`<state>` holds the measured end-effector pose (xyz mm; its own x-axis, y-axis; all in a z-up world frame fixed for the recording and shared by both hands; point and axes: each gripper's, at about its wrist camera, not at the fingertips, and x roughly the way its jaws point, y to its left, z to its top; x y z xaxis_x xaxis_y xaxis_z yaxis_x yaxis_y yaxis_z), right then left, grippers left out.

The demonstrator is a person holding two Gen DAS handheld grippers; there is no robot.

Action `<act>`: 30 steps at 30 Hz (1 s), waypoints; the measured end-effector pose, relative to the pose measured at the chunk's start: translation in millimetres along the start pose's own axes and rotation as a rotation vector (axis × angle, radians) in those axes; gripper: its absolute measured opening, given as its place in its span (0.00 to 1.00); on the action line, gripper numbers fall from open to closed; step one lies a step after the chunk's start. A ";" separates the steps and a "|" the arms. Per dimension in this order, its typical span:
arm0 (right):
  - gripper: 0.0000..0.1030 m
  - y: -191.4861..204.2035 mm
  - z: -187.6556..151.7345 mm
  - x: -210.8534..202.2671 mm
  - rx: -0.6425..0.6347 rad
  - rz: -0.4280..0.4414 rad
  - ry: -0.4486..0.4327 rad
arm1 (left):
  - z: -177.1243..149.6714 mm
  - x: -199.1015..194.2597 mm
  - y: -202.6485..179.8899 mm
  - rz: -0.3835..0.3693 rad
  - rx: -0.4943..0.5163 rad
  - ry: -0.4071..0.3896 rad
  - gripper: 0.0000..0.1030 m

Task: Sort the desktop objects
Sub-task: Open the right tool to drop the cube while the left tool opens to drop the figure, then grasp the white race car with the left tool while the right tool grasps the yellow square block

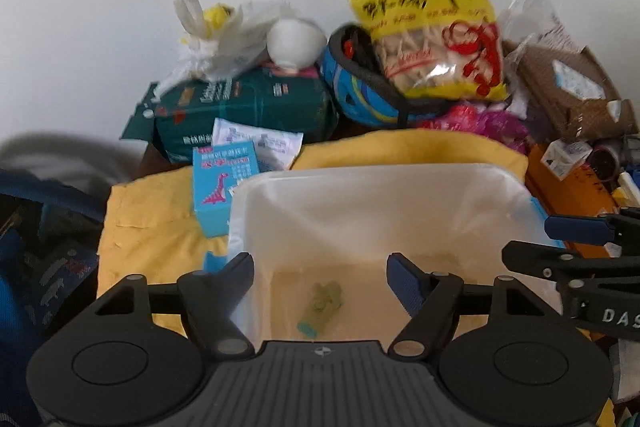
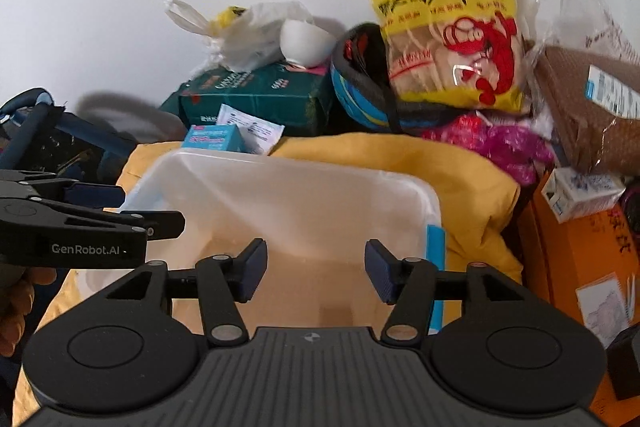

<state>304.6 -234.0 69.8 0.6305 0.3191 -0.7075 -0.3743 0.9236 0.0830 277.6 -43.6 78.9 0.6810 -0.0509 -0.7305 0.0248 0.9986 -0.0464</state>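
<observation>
Left wrist view: left gripper over the bin, jaws spread wide, nothing between the pads.
Bin contents: small green item on the floor, just below the left gripper — blurred, cannot tell what it is.
Right wrist view: right gripper above the same bin, jaws apart, empty.
Bin's seat: on a yellow cloth.
Blue box: dinosaur print — just beside the bin's far left corner.
Behind: green box, blue helmet, yellow snack bag leaning on the wall.
</observation>
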 end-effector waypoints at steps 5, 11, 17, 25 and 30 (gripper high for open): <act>0.66 13.6 -49.3 -52.4 -0.042 0.064 -0.113 | -59.5 -53.2 10.4 -0.015 0.026 -0.134 0.74; 0.63 36.4 -159.6 -85.8 -0.180 0.127 -0.086 | -169.1 -91.7 17.9 0.017 0.059 -0.113 0.74; 0.44 52.1 -239.2 -79.6 -0.232 0.149 0.040 | -255.5 -94.5 -4.2 -0.036 0.074 0.029 0.74; 0.42 62.6 -264.1 -76.0 -0.299 0.139 0.059 | -288.0 -83.7 -29.6 -0.052 0.126 0.072 0.73; 0.42 63.7 -269.3 -64.0 -0.334 0.128 0.083 | -293.7 -70.7 -24.2 -0.021 0.115 0.105 0.69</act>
<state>57.3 -252.9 -68.7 0.5122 0.3967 -0.7618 -0.6565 0.7527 -0.0494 13.9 -68.2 -68.4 0.5995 -0.0665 -0.7976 0.1258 0.9920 0.0119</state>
